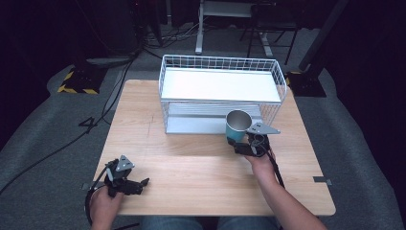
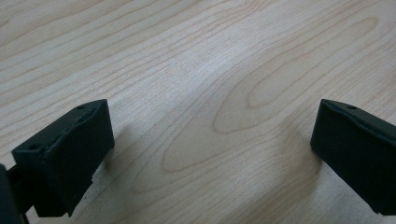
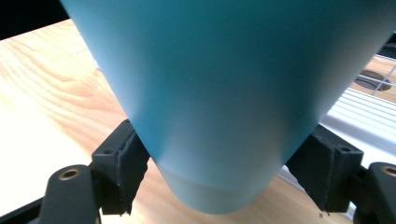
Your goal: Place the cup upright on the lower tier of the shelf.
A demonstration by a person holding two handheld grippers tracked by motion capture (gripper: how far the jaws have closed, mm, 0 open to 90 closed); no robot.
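Observation:
A teal cup (image 1: 237,125) with a metal inside is held upright just in front of the wire rack (image 1: 220,93), above the table. My right gripper (image 1: 240,143) is shut on the cup's lower part. In the right gripper view the teal cup (image 3: 224,93) sits between the two black jaws, which press its narrow base from both sides. My left gripper (image 1: 139,184) rests low at the table's front left, open, with bare wood between its fingers (image 2: 70,154).
The white wire rack has an upper shelf (image 1: 218,84) and a grey lower shelf (image 1: 201,120), and stands at the back of the wooden table (image 1: 191,163). Dark floor, cables and stands lie beyond.

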